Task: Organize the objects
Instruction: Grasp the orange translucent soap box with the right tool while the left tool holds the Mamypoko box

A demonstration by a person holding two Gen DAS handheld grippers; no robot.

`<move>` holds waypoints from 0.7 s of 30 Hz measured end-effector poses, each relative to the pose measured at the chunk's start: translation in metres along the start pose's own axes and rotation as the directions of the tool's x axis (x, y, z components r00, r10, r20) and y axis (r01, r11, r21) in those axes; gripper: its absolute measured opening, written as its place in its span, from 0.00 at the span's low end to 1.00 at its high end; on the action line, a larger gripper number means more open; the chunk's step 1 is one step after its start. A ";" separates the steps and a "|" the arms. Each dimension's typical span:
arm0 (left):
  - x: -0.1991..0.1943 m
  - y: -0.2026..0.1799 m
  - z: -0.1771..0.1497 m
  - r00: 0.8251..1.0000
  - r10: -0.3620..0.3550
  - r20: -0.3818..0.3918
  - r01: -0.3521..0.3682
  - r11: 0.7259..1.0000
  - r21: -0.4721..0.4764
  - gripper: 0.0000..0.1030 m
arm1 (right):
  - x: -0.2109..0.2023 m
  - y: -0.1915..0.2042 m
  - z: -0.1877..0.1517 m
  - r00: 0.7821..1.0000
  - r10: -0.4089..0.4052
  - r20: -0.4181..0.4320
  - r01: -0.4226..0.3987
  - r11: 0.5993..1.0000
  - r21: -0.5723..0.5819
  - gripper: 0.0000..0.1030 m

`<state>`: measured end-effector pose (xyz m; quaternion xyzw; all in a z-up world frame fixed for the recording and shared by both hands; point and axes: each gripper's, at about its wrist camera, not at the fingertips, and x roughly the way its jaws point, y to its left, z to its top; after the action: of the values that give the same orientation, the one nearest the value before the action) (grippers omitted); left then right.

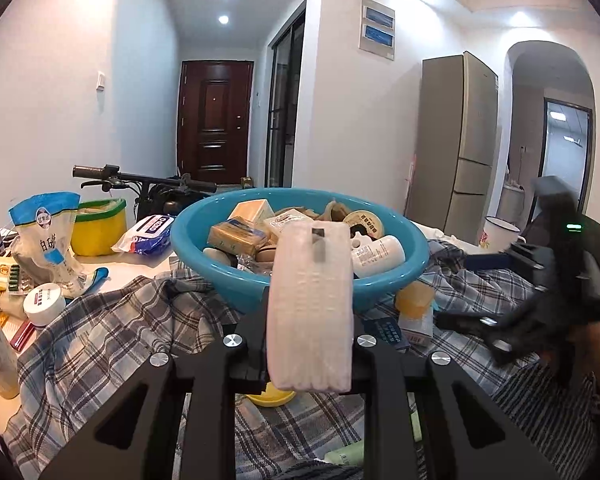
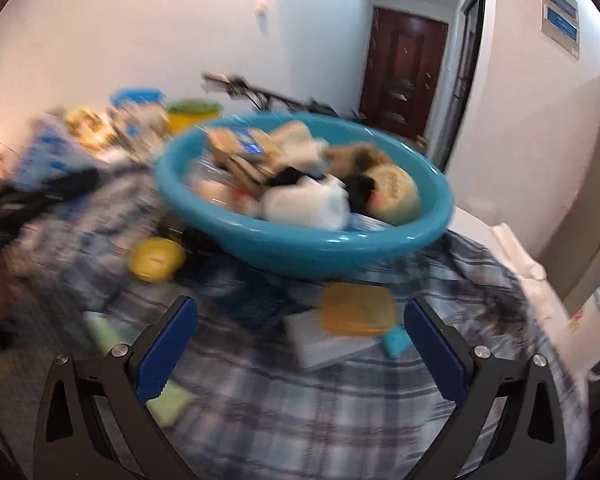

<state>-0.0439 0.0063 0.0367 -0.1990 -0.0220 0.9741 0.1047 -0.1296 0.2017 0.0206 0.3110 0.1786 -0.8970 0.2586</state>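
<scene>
Full blue basin [image 1: 396,280] behind pink packet [image 1: 310,312]

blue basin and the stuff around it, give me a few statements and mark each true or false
1. The left gripper is shut on a pale pink packet. True.
2. The blue basin is empty. False: it is piled with boxes, a white bottle and a round tin.
3. The right gripper is open with nothing between its fingers. True.
4. The basin sits on a bare white table. False: it rests on a plaid cloth.
5. A small yellow lidded container lies on the cloth in front of the basin. True.
6. The brown door at the end of the hallway stands open. False: it is closed.
</scene>
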 end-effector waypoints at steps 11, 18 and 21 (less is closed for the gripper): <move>0.005 0.009 0.000 1.000 -0.002 -0.030 0.001 0.999 -0.049 0.22 | 0.057 -0.036 -0.014 0.987 0.066 -0.147 -0.052 0.994 0.093 0.59; 0.006 0.010 -0.001 0.999 -0.007 -0.036 0.005 0.998 -0.057 0.22 | 0.034 -0.043 -0.016 0.993 0.051 -0.105 -0.040 0.994 0.103 0.58; 0.007 0.012 -0.002 0.999 -0.008 -0.040 0.005 0.998 -0.067 0.22 | 0.019 -0.047 -0.018 0.994 0.066 -0.087 -0.056 0.991 0.122 0.58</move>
<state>-0.0523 -0.0042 0.0313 -0.2219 -0.0530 0.9683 0.1015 -0.1606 0.2412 0.0022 0.3714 0.1267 -0.8827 0.2586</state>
